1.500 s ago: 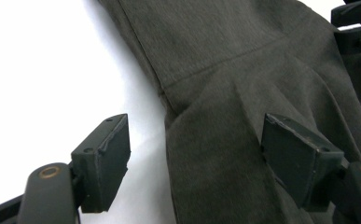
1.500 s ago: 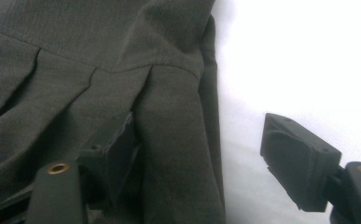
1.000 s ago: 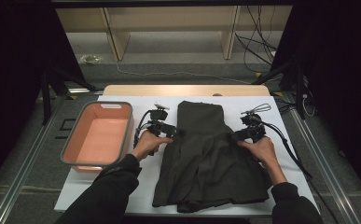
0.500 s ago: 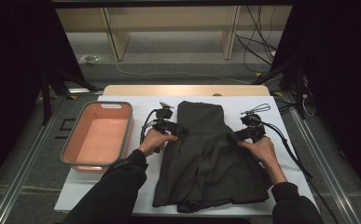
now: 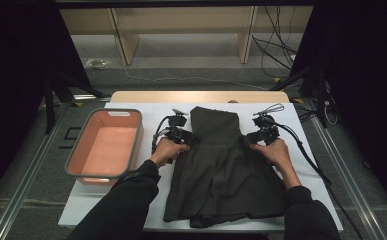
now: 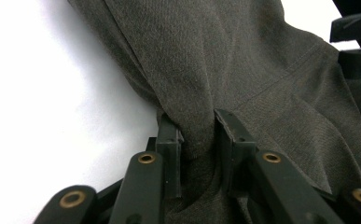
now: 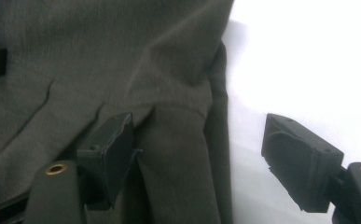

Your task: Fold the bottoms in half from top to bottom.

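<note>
A dark olive garment (image 5: 221,170) lies flat on the white table cover (image 5: 91,205), its narrow end pointing away from me. At the garment's left edge my left gripper (image 5: 188,137) has just been closing. In the left gripper view its jaws (image 6: 199,126) pinch a bunched fold of the cloth (image 6: 243,60) between the pads. My right gripper (image 5: 251,137) rests at the garment's right edge. In the right gripper view it (image 7: 201,130) stands wide open, one jaw on the cloth (image 7: 99,56) and the other over bare white surface.
A salmon-coloured tub (image 5: 104,176) with a grey rim stands left of the garment. A wooden board (image 5: 196,96) runs along the table's far edge. The right gripper's cable (image 5: 306,150) trails off across the table's right side. Dark curtains hang at both sides.
The left gripper's jaws have closed in on the garment's left edge and gathered a fold of cloth. The right hand has stayed where it was.
</note>
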`<state>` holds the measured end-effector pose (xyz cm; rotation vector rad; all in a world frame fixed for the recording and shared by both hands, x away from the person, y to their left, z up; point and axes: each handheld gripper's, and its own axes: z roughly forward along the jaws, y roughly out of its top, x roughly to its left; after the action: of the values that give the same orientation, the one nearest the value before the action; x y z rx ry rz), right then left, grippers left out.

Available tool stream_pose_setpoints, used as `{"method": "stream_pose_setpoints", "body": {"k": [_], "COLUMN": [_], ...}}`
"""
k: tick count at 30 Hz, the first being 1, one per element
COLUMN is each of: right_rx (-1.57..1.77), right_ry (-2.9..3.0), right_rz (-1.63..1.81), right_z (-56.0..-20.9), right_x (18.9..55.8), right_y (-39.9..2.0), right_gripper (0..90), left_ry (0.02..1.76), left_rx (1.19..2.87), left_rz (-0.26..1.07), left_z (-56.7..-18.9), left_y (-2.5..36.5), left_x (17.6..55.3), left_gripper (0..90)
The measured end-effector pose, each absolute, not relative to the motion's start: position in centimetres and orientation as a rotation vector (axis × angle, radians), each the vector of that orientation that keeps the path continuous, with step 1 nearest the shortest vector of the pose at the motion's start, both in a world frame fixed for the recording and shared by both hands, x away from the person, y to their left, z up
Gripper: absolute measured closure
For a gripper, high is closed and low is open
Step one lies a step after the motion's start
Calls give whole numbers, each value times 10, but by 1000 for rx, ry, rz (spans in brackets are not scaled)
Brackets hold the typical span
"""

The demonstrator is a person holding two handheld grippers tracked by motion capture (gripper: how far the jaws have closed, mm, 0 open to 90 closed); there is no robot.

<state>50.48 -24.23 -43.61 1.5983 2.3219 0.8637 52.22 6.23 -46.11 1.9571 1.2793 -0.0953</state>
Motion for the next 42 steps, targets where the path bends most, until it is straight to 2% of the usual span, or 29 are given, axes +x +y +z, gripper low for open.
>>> {"method": "stream_pose_setpoints", "body": {"k": [12, 18, 23, 38, 40, 42], "right_rx": [1624, 1637, 1660, 1724, 1727, 1733], "right_ry": [2346, 2365, 2377, 2390, 2384, 2380], "right_rz": [840, 768, 728, 662, 660, 671], "right_z": [-435, -444, -449, -464, -464, -463], "right_x": [529, 538, 545, 555, 555, 554], "right_y": [-227, -216, -216, -209, -208, -207], "right_gripper": [265, 271, 274, 268, 284, 338], "left_ry": [1285, 1289, 1284, 1300, 1310, 1313], "left_rx": [1955, 1956, 1961, 1935, 1923, 1924], "left_rz": [-88, -94, -88, -88, -91, -90], "left_z": [-460, -460, -461, -462, -462, -462], "left_y": [62, 65, 66, 70, 70, 69], "left_x": [522, 523, 523, 526, 528, 528], "left_gripper": [687, 633, 641, 569, 559, 564]}}
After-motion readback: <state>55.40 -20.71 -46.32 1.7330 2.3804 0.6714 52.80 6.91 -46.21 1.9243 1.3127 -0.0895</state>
